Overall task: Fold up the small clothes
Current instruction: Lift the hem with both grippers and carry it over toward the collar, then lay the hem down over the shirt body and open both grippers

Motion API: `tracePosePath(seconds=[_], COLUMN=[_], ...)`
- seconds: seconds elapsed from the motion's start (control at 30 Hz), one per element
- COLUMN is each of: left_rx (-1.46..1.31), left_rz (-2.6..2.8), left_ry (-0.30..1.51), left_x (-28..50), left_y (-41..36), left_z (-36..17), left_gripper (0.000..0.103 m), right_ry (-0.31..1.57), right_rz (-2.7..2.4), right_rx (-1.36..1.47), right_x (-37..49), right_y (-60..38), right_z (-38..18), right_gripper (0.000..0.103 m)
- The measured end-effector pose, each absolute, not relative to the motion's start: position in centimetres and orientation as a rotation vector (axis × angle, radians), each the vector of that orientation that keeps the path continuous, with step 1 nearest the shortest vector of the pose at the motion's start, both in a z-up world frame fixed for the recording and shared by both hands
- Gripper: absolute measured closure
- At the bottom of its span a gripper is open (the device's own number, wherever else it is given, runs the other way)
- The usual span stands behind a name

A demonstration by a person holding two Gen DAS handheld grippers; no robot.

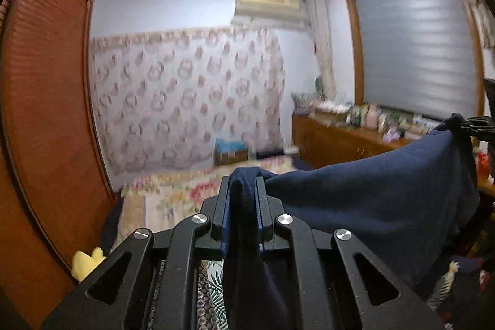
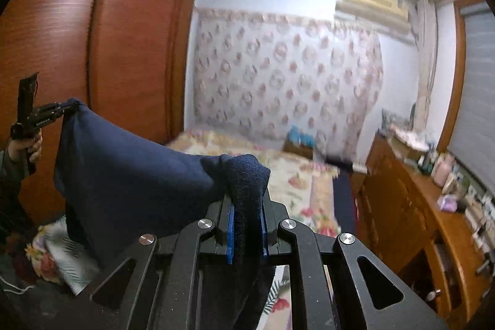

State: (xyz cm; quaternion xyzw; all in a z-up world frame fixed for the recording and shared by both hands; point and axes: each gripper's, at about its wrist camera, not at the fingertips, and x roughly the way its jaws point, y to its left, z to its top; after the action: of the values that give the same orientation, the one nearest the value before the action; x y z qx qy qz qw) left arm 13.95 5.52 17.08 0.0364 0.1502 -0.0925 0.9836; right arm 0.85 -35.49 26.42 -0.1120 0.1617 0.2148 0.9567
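A dark navy garment (image 1: 380, 194) hangs in the air, stretched between both grippers above the bed. My left gripper (image 1: 243, 184) is shut on one corner of it; the cloth bunches between the jaws and drapes down over the gripper body. My right gripper (image 2: 246, 200) is shut on the other corner of the navy garment (image 2: 130, 175). In the left wrist view the right gripper (image 1: 478, 126) shows at the far right edge, pinching the cloth. In the right wrist view the left gripper (image 2: 66, 106) shows at the far left, held by a hand.
A bed with a floral cover (image 1: 173, 197) lies below and ahead. A brown louvred wardrobe (image 2: 92, 51) stands on the left. A wooden dresser (image 2: 433, 206) crowded with small items runs along the right under a window blind (image 1: 417, 45). A patterned cloth (image 2: 62, 255) lies below.
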Motion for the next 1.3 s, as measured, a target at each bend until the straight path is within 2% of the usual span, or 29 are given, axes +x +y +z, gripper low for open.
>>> tracePosePath(seconds=[0.2, 0.37, 0.53, 0.83, 0.87, 0.9, 0.97, 1.0, 1.07, 1.1, 1.17, 1.3], left_rx=[0.107, 0.133, 0.126, 0.144, 0.139, 0.134, 0.120, 0.118, 0.112, 0.103, 0.072, 0.048], left_rz=[-0.147, -0.135, -0.131, -0.141, -0.141, -0.142, -0.150, -0.151, -0.165, -0.176, -0.201, -0.221], left_ry=[0.448, 0.542, 0.608, 0.687, 0.700, 0.709, 0.711, 0.707, 0.704, 0.705, 0.698, 0.703], left_x=[23.2, 28.0, 31.6, 35.4, 35.7, 36.0, 35.6, 35.2, 34.3, 33.7, 32.3, 30.0], left_y=[2.7, 1.1, 0.8, -0.1, 0.0, 0.1, 0.1, 0.2, 0.4, 0.4, 0.6, 0.4], left_z=[9.2, 5.3, 3.0, 0.2, 0.0, -0.2, -0.3, -0.2, -0.2, -0.2, -0.2, -0.9], left_gripper=[0.089, 0.089, 0.089, 0.087, 0.084, 0.082, 0.068, 0.063, 0.045, 0.040, 0.024, 0.023], right_ry=[0.474, 0.574, 0.642, 0.732, 0.737, 0.735, 0.732, 0.731, 0.718, 0.709, 0.703, 0.688], right_rz=[0.390, 0.364, 0.367, 0.353, 0.351, 0.353, 0.351, 0.353, 0.350, 0.345, 0.324, 0.319], right_rx=[-0.166, -0.153, -0.116, -0.108, -0.105, -0.099, -0.088, -0.083, -0.067, -0.065, -0.070, -0.055], right_x=[12.8, 20.9, 25.0, 28.5, 29.0, 28.7, 28.1, 28.3, 27.4, 27.2, 25.7, 22.7], right_y=[-35.0, -33.3, -33.1, -33.2, -33.1, -33.0, -32.8, -33.0, -33.2, -33.4, -33.5, -33.7], right_z=[20.2, 19.3, 19.9, 17.4, 17.3, 16.8, 17.2, 16.6, 16.8, 16.1, 16.5, 15.9], right_gripper=[0.091, 0.091, 0.091, 0.091, 0.090, 0.085, 0.079, 0.073, 0.057, 0.050, 0.043, 0.042])
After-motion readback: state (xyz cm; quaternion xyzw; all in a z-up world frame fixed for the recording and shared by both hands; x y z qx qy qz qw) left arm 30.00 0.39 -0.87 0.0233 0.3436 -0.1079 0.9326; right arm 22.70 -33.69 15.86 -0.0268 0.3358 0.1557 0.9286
